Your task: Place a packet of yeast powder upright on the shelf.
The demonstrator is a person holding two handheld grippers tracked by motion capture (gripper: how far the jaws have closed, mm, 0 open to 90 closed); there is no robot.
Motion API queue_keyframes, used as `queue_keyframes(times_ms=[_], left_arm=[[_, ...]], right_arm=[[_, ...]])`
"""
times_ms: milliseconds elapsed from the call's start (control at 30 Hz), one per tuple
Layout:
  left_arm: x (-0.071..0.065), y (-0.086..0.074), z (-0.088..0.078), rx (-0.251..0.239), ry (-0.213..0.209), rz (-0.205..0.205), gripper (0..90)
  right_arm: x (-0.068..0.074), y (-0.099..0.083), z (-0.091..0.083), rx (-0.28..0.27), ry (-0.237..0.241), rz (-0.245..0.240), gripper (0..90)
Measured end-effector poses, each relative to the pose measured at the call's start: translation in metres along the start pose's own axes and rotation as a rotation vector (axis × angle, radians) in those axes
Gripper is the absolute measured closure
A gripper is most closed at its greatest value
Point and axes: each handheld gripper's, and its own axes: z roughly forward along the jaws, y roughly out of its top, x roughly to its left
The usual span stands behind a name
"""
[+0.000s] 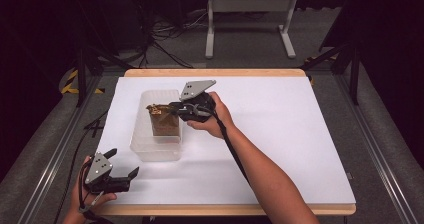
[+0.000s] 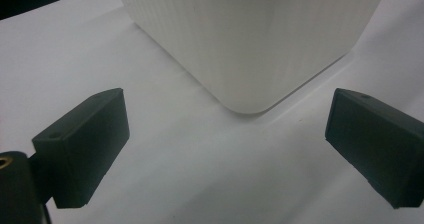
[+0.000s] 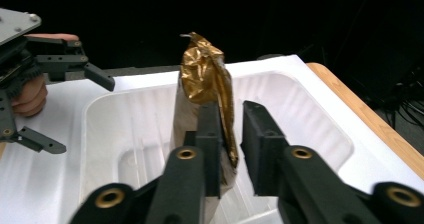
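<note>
Resting on the bench (image 1: 280, 134), the left gripper (image 1: 122, 171) waits, fingers wide and empty. The gold pouch (image 3: 202, 79) stands upright in the white bin (image 1: 150, 149). The right gripper (image 3: 231, 144), fingers narrowly parted around the pouch, should widen fully, then lift straight away to avoid toppling it.

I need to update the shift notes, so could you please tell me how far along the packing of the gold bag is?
Done: the gold bag stands upright inside the white bin. In hand: the right tongs straddle the bag's edge with a gap showing on one side, so the release looks under way. Left: drawing the right tongs clear. The left tongs wait open near the bin's corner.
</note>
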Motion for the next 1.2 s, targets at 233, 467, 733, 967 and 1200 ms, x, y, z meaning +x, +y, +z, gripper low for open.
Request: queue_keyframes(times_ms=[233, 467, 733, 967, 1200], left_arm=[[0.0, 0.0, 0.0, 0.004, 0.001, 0.003, 4.8], [0.0, 0.0, 0.0, 0.006, 0.008, 0.006, 4.8], [-0.001, 0.001, 0.0, 0.01, 0.011, 0.009, 4.9], [-0.001, 0.001, 0.0, 0.005, 0.013, 0.001, 4.9], [-0.001, 0.002, 0.0, 0.0, 0.014, 0.005, 5.0]], right_arm=[[0.001, 0.002, -0.004, 0.019, -0.035, 0.0, 66.0], [0.002, 0.004, -0.015, 0.032, -0.071, 0.011, 61.6], [0.003, 0.003, -0.036, 0.044, -0.114, 0.001, 57.2], [0.001, -0.002, -0.05, 0.078, -0.174, -0.005, 54.6], [-0.003, -0.013, -0.064, 0.138, -0.239, -0.014, 52.8]])
